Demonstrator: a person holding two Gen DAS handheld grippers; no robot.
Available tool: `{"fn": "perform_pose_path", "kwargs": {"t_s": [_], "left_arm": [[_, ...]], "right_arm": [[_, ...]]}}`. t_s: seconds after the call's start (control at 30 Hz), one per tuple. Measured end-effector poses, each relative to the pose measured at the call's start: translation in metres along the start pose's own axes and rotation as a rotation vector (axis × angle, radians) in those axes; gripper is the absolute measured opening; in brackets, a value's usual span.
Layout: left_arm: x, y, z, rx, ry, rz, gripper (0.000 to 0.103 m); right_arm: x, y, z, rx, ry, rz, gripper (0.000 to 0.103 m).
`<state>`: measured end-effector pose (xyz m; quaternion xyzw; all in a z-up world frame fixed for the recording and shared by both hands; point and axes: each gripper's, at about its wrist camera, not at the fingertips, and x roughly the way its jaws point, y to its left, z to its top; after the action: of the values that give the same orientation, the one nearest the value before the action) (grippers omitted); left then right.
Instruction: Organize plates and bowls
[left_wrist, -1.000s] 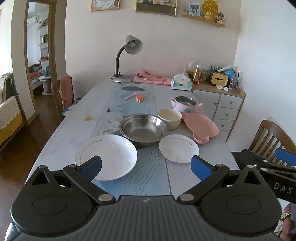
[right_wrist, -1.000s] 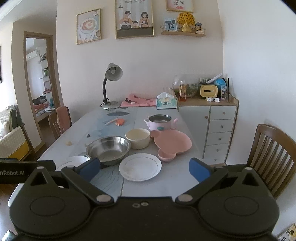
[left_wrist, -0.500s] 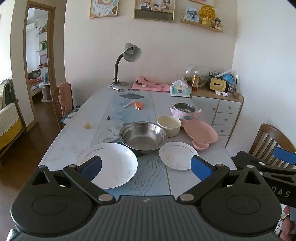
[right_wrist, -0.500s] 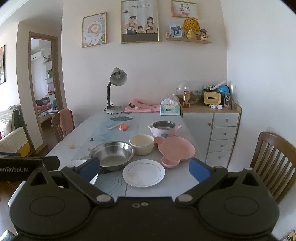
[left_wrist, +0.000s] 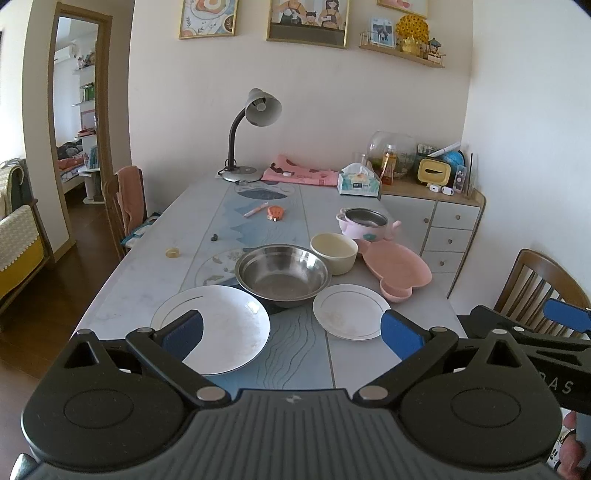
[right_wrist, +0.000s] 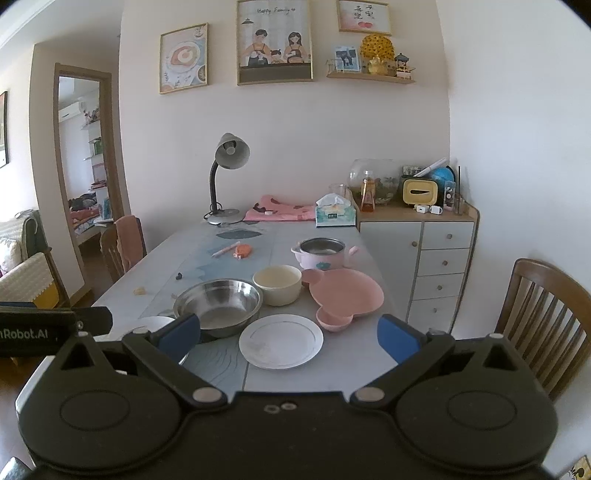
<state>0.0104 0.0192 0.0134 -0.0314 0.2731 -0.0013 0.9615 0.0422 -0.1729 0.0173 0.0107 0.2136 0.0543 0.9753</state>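
On the table (left_wrist: 155, 273) lie a large white plate (left_wrist: 229, 325), a steel bowl (left_wrist: 282, 273), a small white plate (left_wrist: 351, 310), a cream bowl (left_wrist: 334, 251), a pink mouse-shaped plate (left_wrist: 397, 267) and a pink pot (left_wrist: 364, 221). In the right wrist view I see the small plate (right_wrist: 280, 341), steel bowl (right_wrist: 218, 304), cream bowl (right_wrist: 277, 282), pink plate (right_wrist: 345, 291) and pot (right_wrist: 321, 253). My left gripper (left_wrist: 291, 332) is open and empty, held above the near table edge. My right gripper (right_wrist: 288, 338) is open and empty, to its right.
A desk lamp (left_wrist: 255, 122), pink cloth (left_wrist: 299, 173), tissue box (left_wrist: 358, 182), pen (left_wrist: 255, 210) and small orange item (left_wrist: 275, 212) lie at the far end. A drawer cabinet (left_wrist: 443, 229) and wooden chair (left_wrist: 539, 284) stand to the right; another chair (left_wrist: 123, 206) stands left.
Both grippers have risen and tilted up, so the dishes sit lower in each view and more wall shows. Jaws stay open. No dish has moved.
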Motion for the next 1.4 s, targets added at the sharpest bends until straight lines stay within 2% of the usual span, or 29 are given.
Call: {"fn": "perform_pose_path", "kwargs": {"t_s": [0.73, 1.4], "left_arm": [[-0.001, -0.006, -0.002, -0.003, 0.006, -0.003, 0.103], [0.018, 0.020, 0.005, -0.025, 0.037, -0.010, 0.103]], "right_arm": [[0.000, -0.003, 0.001, 0.001, 0.007, 0.002, 0.103], [0.020, 0.012, 0.006, -0.023, 0.049, 0.008, 0.103]]}}
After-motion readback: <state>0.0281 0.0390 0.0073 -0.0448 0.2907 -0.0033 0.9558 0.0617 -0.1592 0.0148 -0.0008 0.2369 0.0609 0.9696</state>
